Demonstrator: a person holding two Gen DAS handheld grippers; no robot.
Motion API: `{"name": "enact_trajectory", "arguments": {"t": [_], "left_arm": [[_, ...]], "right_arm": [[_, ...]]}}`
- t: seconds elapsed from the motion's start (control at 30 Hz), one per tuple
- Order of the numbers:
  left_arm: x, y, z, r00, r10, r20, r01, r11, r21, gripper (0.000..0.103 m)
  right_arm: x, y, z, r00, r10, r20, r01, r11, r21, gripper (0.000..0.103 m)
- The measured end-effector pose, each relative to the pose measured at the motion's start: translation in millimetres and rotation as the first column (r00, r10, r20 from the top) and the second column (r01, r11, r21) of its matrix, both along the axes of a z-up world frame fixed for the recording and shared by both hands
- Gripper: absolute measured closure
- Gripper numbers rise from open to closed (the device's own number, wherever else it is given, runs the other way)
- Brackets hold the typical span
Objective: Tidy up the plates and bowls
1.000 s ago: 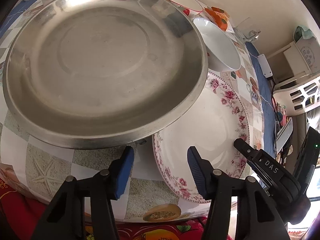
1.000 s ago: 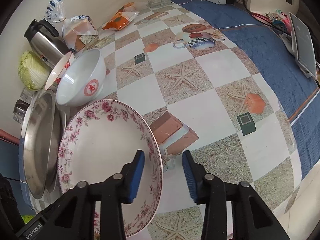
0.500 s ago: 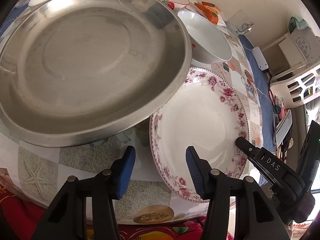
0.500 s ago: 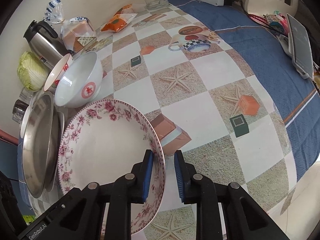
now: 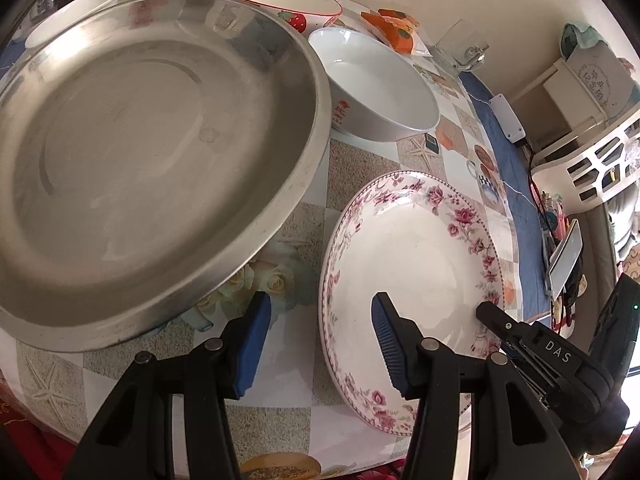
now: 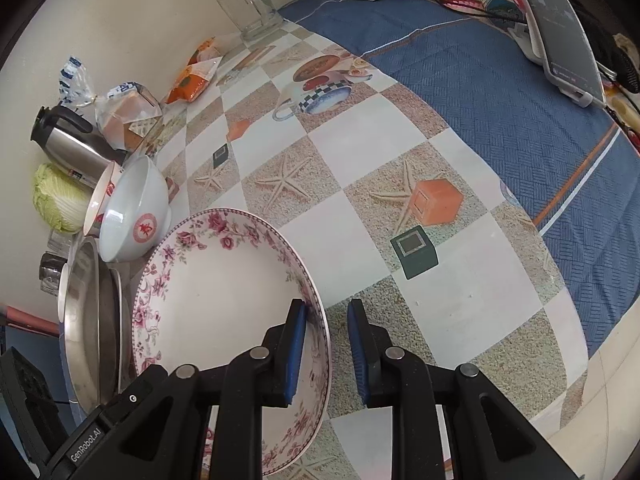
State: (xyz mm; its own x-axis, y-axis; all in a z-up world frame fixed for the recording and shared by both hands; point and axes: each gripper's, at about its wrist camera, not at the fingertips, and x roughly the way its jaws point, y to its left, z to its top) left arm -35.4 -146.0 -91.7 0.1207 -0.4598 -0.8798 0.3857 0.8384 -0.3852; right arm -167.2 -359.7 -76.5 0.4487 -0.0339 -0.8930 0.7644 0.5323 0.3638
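Note:
A floral-rimmed plate (image 5: 412,264) (image 6: 224,280) lies on the checked tablecloth, apart from the big steel plate (image 5: 152,160) (image 6: 86,320) on its left. My right gripper (image 6: 326,344) is shut on the floral plate's near right rim, one pad inside and one outside. In the left wrist view its black fingers (image 5: 496,320) show at that rim. My left gripper (image 5: 320,336) hangs open over the gap between the two plates, holding nothing. Behind them sit a white bowl (image 5: 380,88) (image 6: 132,216) and a strawberry-print bowl (image 5: 280,0) (image 6: 100,200).
A steel kettle (image 6: 68,144), a cabbage (image 6: 56,196), a bread bag (image 6: 124,120) and a snack packet (image 6: 196,76) line the wall. A glass mug (image 6: 252,12) stands at the back. A phone (image 6: 564,36) lies on the blue cloth, right. A white plate (image 5: 72,16) lies behind the steel one.
The right gripper's jaws have narrowed onto the floral plate's rim. The plate has slid right, out from under the steel plate's edge. The left gripper has drifted with its jaws unchanged.

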Motion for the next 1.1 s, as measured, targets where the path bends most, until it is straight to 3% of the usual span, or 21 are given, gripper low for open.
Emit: {"name": "enact_trajectory", "arguments": {"t": [0.07, 0.17, 0.37, 0.47, 0.5, 0.7, 1.1], "left_arm": [[0.0, -2.4, -0.2, 1.0, -0.003, 0.018, 0.003, 1.0, -0.006, 0.049], [2.2, -7.8, -1.7, 0.999, -0.012, 0.041, 0.012, 1.0, -0.008, 0.061], [4.2, -16.6, -2.7, 0.996, -0.023, 0.08, 0.023, 1.0, 0.0, 0.065], [5.1, -21.7, -5.2, 0.996, -0.038, 0.081, 0.038, 0.999, 0.004, 0.084], [5.5, -20.7, -5.4, 0.997, -0.032, 0.075, 0.033, 0.999, -0.004, 0.085], [4.7, -20.0, -4.2, 0.997, -0.04, 0.063, 0.041, 0.999, -0.017, 0.087], [-1.2, -23.3, 16.0, 0.986, -0.087, 0.142, 0.093, 0.995, -0.031, 0.088]], "right_arm": [[3.1, -0.1, -1.5, 1.0, 0.005, 0.004, -0.005, 1.0, 0.002, 0.079], [7.1, 0.8, -1.9, 1.0, 0.02, 0.006, -0.02, 1.0, -0.011, 0.079], [9.2, -1.9, -3.6, 1.0, 0.015, 0.021, -0.015, 1.0, -0.012, 0.079], [11.5, 0.1, -2.6, 1.0, 0.024, 0.011, -0.024, 0.999, -0.029, 0.08], [12.5, 1.1, -2.2, 0.999, 0.031, 0.015, -0.031, 0.999, -0.032, 0.084], [7.9, 0.8, 1.5, 1.0, 0.02, 0.018, -0.019, 0.999, -0.046, 0.088], [-2.3, 2.6, 21.2, 0.999, 0.023, 0.049, -0.017, 0.993, -0.115, 0.088]]}}
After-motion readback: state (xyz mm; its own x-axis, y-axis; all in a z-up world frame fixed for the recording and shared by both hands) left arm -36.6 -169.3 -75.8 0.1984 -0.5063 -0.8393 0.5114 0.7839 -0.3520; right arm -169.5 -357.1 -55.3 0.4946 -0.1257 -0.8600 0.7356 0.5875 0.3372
